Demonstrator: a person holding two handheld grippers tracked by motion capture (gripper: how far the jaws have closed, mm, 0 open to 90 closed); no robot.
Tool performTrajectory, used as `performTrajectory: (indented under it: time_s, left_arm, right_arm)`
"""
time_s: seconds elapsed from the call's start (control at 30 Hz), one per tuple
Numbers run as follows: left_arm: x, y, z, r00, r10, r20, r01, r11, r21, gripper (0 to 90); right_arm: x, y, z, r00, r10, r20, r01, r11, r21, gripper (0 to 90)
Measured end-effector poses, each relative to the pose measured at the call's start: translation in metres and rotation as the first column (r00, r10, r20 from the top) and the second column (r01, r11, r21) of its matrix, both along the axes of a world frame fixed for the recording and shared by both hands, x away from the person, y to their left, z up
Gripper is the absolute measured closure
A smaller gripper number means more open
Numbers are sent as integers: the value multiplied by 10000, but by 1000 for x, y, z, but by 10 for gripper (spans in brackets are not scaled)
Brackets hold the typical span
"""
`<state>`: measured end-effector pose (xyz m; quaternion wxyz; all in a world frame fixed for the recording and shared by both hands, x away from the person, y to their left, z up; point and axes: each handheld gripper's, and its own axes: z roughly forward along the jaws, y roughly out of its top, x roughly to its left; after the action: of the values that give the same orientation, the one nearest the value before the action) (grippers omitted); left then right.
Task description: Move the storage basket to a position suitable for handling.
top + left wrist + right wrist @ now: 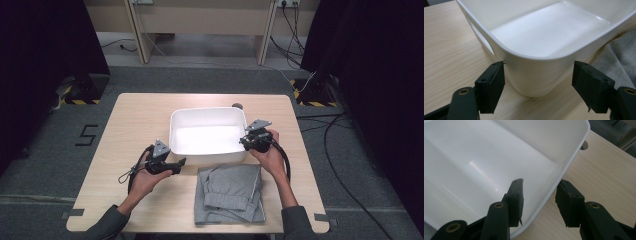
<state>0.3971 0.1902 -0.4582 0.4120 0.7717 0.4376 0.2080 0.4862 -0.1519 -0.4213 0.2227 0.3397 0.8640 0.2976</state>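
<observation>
The right gripper straddles the white plastic tub's right wall, unclamped; the left gripper gapes at its near-left corner; lifting remains.

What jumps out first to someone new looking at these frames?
The white tub in the middle of the wooden table, empty inside. The right gripper straddles its right rim, one jaw inside the wall and one outside, while the left gripper stands open around its near left corner. A folded grey garment lies just in front of the tub.
</observation>
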Motion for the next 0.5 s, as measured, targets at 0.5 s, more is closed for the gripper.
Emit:
performTrajectory:
  time_s: [0.5]
  left_arm:
    - [0,-25,2,9995,-186,-247,181,9996,-215,271]
  right_arm:
    - [-9,-29,0,9994,-331,81,330,9994,94,582]
